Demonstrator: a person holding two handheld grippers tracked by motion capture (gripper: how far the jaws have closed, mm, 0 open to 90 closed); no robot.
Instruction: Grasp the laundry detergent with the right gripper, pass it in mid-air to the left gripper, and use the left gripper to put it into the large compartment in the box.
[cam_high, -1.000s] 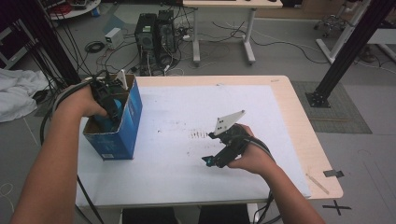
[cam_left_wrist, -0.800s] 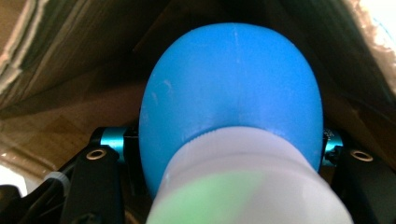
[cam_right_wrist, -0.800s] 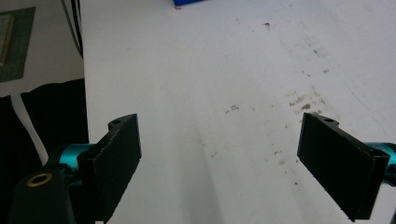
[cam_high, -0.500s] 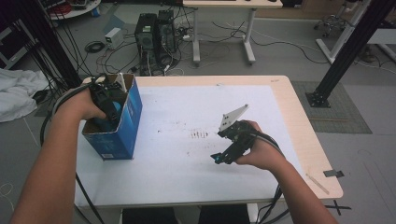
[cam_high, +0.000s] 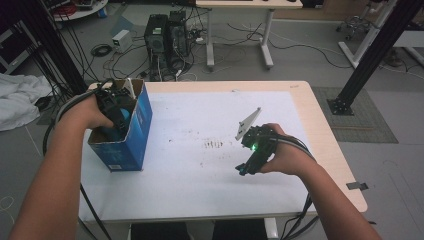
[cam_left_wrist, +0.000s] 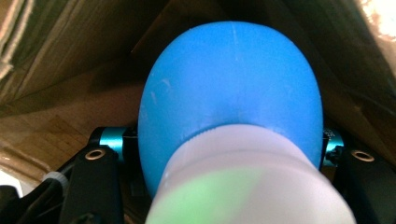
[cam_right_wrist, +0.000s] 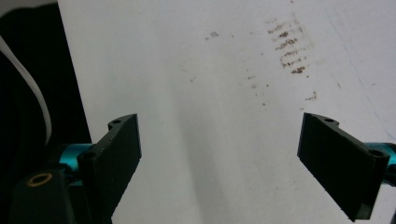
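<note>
A blue cardboard box (cam_high: 131, 137) stands open at the table's left edge. My left gripper (cam_high: 117, 111) reaches down into it. In the left gripper view that gripper (cam_left_wrist: 219, 142) is shut on a round blue object with a white base (cam_left_wrist: 229, 84), and the box's brown inner walls surround it. My right gripper (cam_high: 244, 169) hovers over the white table sheet (cam_high: 190, 170) right of centre. In the right gripper view its jaws (cam_right_wrist: 219, 135) stand wide open with nothing between them. The grey three-cornered plate (cam_high: 248, 123) sticks up behind it.
Brown smudges (cam_high: 214, 144) mark the sheet's middle, and the same smudges (cam_right_wrist: 289, 46) show ahead of the right jaws. The wooden table rim (cam_high: 325, 135) runs along the right. Computer towers (cam_high: 167, 35), cables and another desk stand on the floor behind.
My right hand has lifted a little and drifted to the right over the sheet, jaws still open. The left hand has stayed in the box.
</note>
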